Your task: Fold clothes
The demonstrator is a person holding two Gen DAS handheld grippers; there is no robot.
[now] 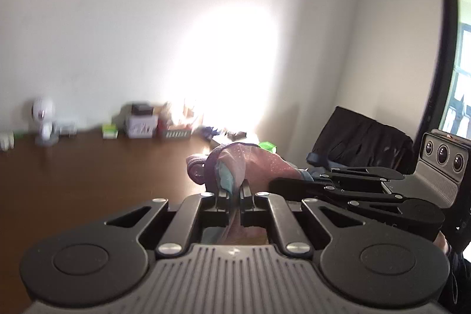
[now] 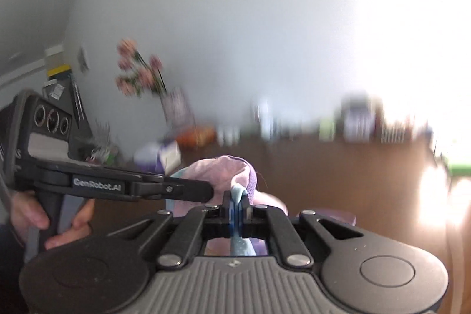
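A small pink and purple garment (image 1: 256,164) with light blue trim is held up above the brown table (image 1: 88,167). My left gripper (image 1: 234,190) is shut on one edge of it. My right gripper (image 2: 236,200) is shut on the blue trim of the same garment (image 2: 217,172). The two grippers are close together: the right one (image 1: 294,185) comes in from the right in the left wrist view, and the left one (image 2: 203,192) comes in from the left in the right wrist view. Most of the cloth hangs below, hidden by the gripper bodies.
Along the wall at the table's back stand small boxes (image 1: 141,122), a white figure (image 1: 44,119) and a vase of pink flowers (image 2: 141,75). A dark bag or chair (image 1: 362,137) stands at the right, by a window (image 1: 462,49). Strong glare washes out the wall.
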